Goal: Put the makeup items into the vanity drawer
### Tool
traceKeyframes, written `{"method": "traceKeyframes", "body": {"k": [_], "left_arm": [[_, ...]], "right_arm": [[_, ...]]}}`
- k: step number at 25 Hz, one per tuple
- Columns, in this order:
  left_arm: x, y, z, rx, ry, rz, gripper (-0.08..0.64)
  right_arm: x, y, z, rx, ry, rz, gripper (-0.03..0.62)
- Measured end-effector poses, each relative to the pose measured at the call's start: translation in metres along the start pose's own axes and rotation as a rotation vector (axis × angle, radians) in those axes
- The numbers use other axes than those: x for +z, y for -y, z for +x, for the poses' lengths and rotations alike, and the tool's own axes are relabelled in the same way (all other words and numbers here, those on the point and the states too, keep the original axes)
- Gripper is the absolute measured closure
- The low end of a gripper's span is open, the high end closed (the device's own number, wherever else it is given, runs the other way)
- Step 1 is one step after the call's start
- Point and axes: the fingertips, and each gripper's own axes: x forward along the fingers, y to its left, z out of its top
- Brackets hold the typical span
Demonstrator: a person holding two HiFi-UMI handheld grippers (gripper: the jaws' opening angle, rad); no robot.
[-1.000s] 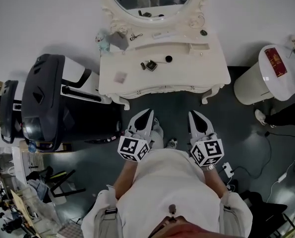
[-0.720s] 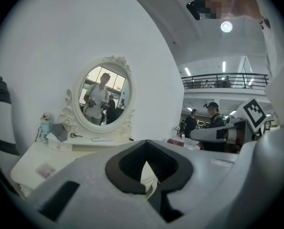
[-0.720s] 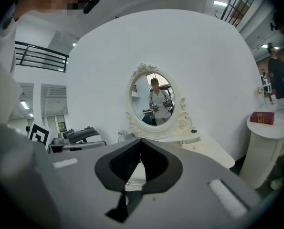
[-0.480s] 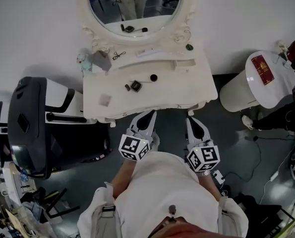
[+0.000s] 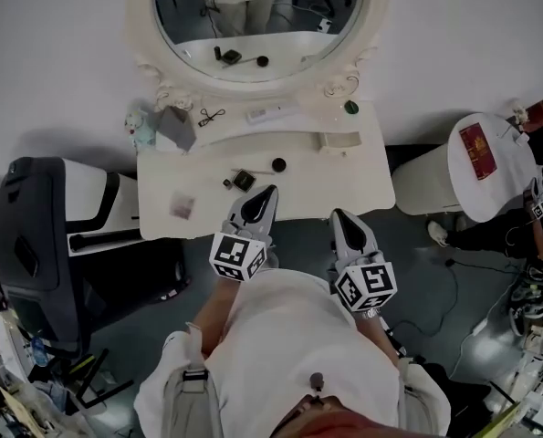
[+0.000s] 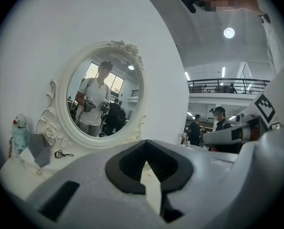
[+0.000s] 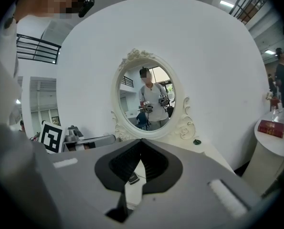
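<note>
Since a second ago I've walked up to the vanity [image 5: 344, 182], so my left gripper [image 5: 267, 192] and right gripper [image 5: 339, 216], both with jaws pressed together and empty, now reach its front edge, with the dark compact [image 5: 244, 180] and black pot [image 5: 278, 165] at the left one's eleven and twelve o'clock, within picking range.

no legible text, red book [image 5: 478, 151] print unreadable

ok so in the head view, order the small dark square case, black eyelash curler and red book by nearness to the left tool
1. Small dark square case, on the white vanity top just left of the left tool.
2. Black eyelash curler, back left of the top.
3. Red book, far right on the round white side table.
</note>
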Motion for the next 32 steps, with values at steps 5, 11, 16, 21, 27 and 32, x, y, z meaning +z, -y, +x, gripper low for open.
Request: {"method": "traceKeyframes", "body": {"k": [5,11,16,21,27,32], "left_arm": [[0.014,-0.049,0.015,0.063,0.021,-0.017,0.555],[0.019,-0.085,0.019,0.102,0.013,0.042,0.555],[-0.009,-0.104,0.015,0.135,-0.071,0.038,0.555],[-0.044,-0.124,0.022,0.172,-0.175,0.05,0.478],[-0.077,-0.155,0.027,0.226,-0.261,0.065,0.412],[-0.117,-0.189,0.021,0.291,-0.363,0.07,0.347]], "right_arm": [[0.019,-0.006,0.043,0.025,0.01,-0.029,0.584],[0.022,-0.013,0.078,0.061,-0.01,-0.036,0.584],[0.018,-0.014,0.093,0.088,-0.026,-0.025,0.584],[0.018,0.003,0.099,0.065,-0.041,-0.019,0.584],[0.019,0.029,0.111,0.016,-0.055,-0.003,0.584],[0.015,0.01,0.127,0.058,-0.065,-0.029,0.584]]}}
